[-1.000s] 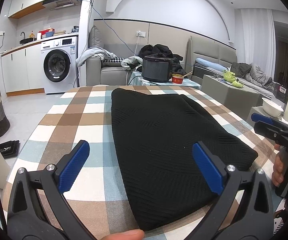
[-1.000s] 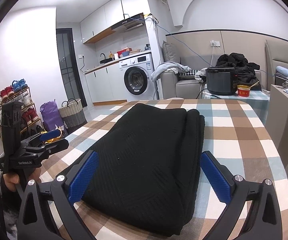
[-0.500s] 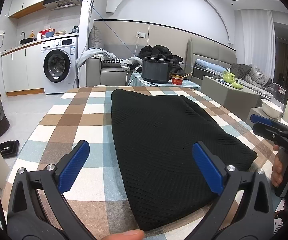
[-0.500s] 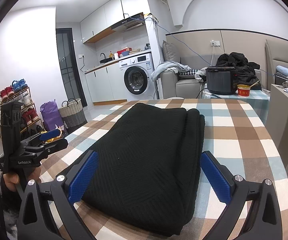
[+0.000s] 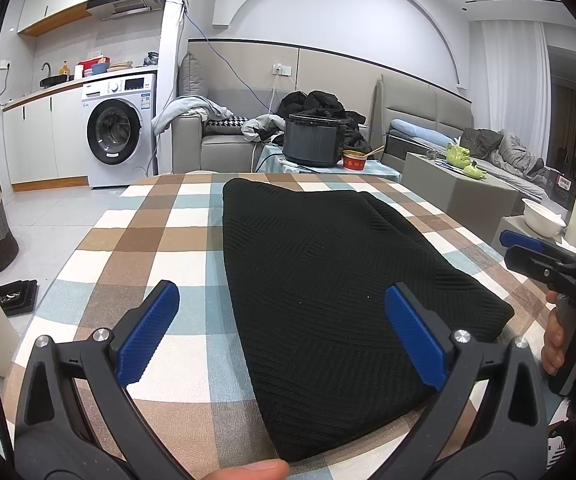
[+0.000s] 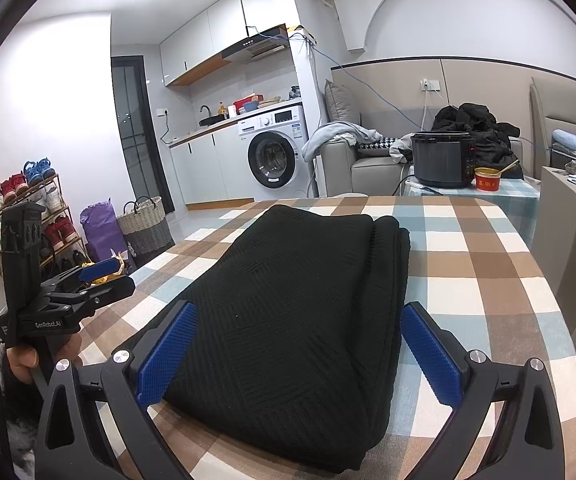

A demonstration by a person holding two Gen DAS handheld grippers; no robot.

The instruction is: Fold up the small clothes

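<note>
Little has moved since the earlier frames: both grippers hover where they were, and in the left wrist view the right gripper (image 5: 527, 250) at the right edge of the frame has only drifted slightly lower. Centre frame in both views, the black knit garment (image 5: 327, 280) lies folded flat on the checked worktop (image 5: 156, 248), its thick folded edge running along its right side in the right wrist view and its near corner close to the worktop's lower edge. Bare checked cloth lies open to the left of the garment in the left wrist view and to its right in the right wrist view. Jaws of the left gripper (image 5: 282, 332) stand wide apart with nothing between them, above the garment's near end; the right gripper's jaws, seen in its own view, are likewise spread and empty, straddling the near end. At left in the right wrist view a hand (image 6: 28, 360) holds the left gripper beside the worktop. Beyond the far edge stand a dark cooker pot (image 5: 311, 140) and a red bowl (image 5: 355, 159) with a utensil in it; a woven basket (image 6: 146, 224) and a washing machine (image 6: 274, 152) stand farther back.
</note>
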